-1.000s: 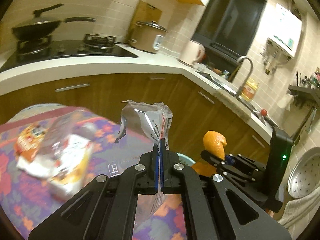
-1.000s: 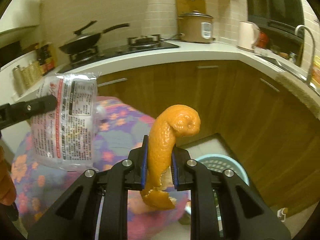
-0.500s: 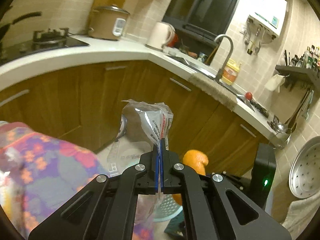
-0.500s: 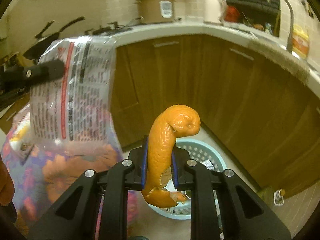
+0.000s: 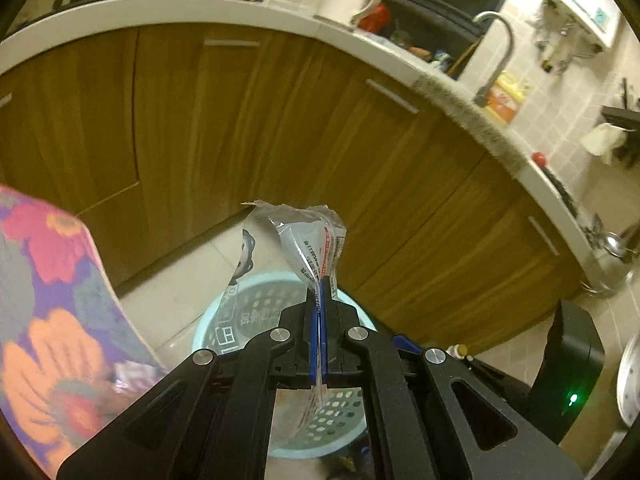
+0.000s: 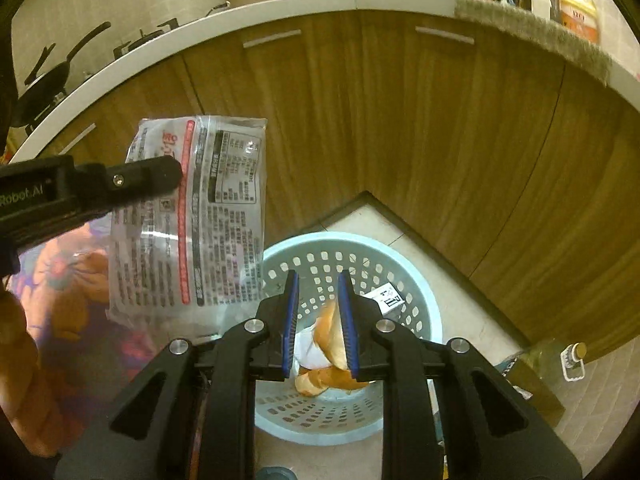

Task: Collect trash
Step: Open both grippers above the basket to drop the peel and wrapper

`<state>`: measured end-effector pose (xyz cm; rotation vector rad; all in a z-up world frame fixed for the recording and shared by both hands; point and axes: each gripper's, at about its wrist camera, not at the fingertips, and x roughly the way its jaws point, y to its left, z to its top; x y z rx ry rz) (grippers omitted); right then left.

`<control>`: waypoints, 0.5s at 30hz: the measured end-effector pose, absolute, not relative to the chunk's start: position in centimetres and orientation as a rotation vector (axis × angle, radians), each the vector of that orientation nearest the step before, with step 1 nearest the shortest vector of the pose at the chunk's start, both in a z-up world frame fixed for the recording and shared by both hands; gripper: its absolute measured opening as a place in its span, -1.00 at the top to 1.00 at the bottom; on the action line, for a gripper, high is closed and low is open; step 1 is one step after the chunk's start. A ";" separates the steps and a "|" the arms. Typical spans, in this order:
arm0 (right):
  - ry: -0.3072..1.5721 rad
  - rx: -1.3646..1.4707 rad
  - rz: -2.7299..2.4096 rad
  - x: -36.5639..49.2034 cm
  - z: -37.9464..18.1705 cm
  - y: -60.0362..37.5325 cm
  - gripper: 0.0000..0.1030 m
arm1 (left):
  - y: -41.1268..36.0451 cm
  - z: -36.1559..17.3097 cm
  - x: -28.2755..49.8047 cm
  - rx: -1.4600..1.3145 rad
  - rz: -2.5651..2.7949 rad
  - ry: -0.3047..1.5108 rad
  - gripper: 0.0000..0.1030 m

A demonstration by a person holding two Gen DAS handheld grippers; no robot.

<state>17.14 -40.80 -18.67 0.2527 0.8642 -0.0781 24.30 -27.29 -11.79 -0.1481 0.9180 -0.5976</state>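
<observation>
On my left camera, the left gripper [image 5: 319,296] is pinched tight on a plastic wrapper [image 5: 310,240] above the basket [image 5: 208,328]. On my right camera, the right gripper [image 6: 318,286] stands parted, empty; orange peel [image 6: 326,334] lies in the basket [image 6: 428,304].

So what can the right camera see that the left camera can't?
Only the right wrist view shows orange peel lying in the basket, the open right gripper and the wrapper's printed face. Only the left wrist view shows the tap. Both show the blue basket and the wrapper pinched by the left gripper.
</observation>
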 end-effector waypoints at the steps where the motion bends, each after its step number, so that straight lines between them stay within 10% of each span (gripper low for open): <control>1: 0.873 0.255 -0.079 17.3 -19.1 -40.9 0.66 | -27.6 -12.3 24.2 -0.151 -0.578 0.929 1.00; 11: 0.971 0.307 -0.066 16.3 -23.7 -44.0 0.53 | -29.6 -17.7 23.5 -0.127 -0.423 1.051 0.96; 15: 0.959 0.331 -0.080 15.1 -24.2 -44.8 -0.01 | -30.0 -18.3 23.1 -0.082 -0.433 1.058 0.53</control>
